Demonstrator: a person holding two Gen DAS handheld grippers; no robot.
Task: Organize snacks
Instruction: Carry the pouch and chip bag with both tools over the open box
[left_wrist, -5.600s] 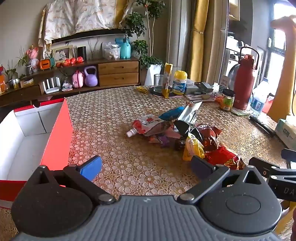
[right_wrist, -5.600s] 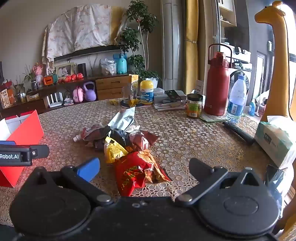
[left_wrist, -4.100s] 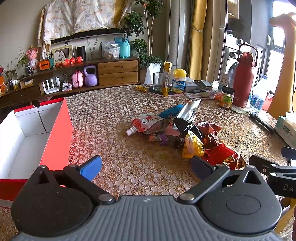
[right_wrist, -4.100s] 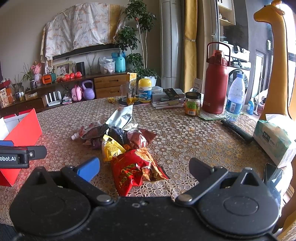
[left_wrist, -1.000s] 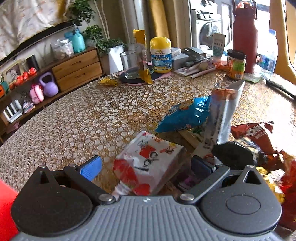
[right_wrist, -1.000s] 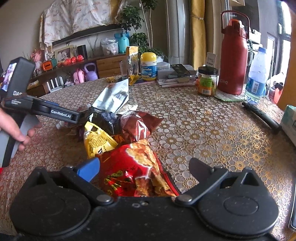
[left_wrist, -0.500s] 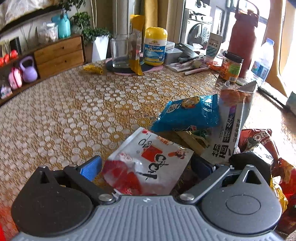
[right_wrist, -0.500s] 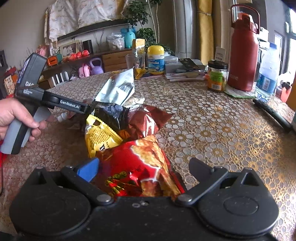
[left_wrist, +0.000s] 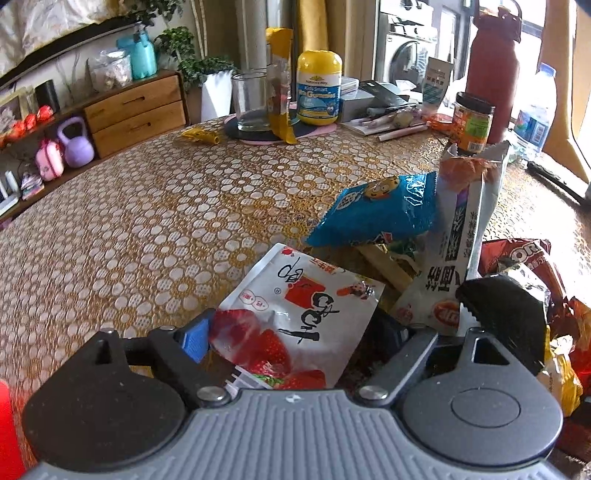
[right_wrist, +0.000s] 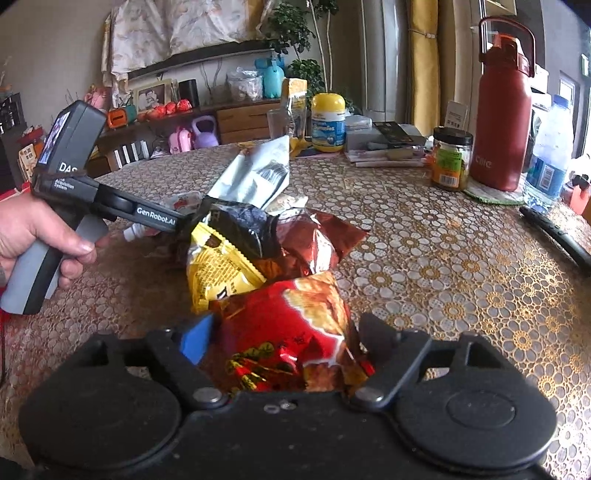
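Between the left gripper's (left_wrist: 291, 338) closing jaws lies the strawberry pouch (left_wrist: 299, 317), long axis toward 1 o'clock, not yet pinched. Right gripper (right_wrist: 286, 338), also closing, straddles the red bag (right_wrist: 291, 332) running toward 12 o'clock on the table (right_wrist: 443, 266).

1. Left gripper (left_wrist: 295, 332): pointed steeply down, jaws closing. Blue pad on the left finger (left_wrist: 195, 341) sits at the edge of the white strawberry pouch (left_wrist: 295, 317), which lies between the jaws; dark right finger mostly hidden behind the pouch, contact cannot be told.
2. Left hand (right_wrist: 33, 236): seen from the right wrist view, wrapped around the grey handle, fingers curled at its front.
3. Right gripper (right_wrist: 286, 339): tilted down, jaws closing. The red chip bag (right_wrist: 288, 332) is between them; blue pad (right_wrist: 195, 341) and dark finger flank its sides, right at the bag's edges.
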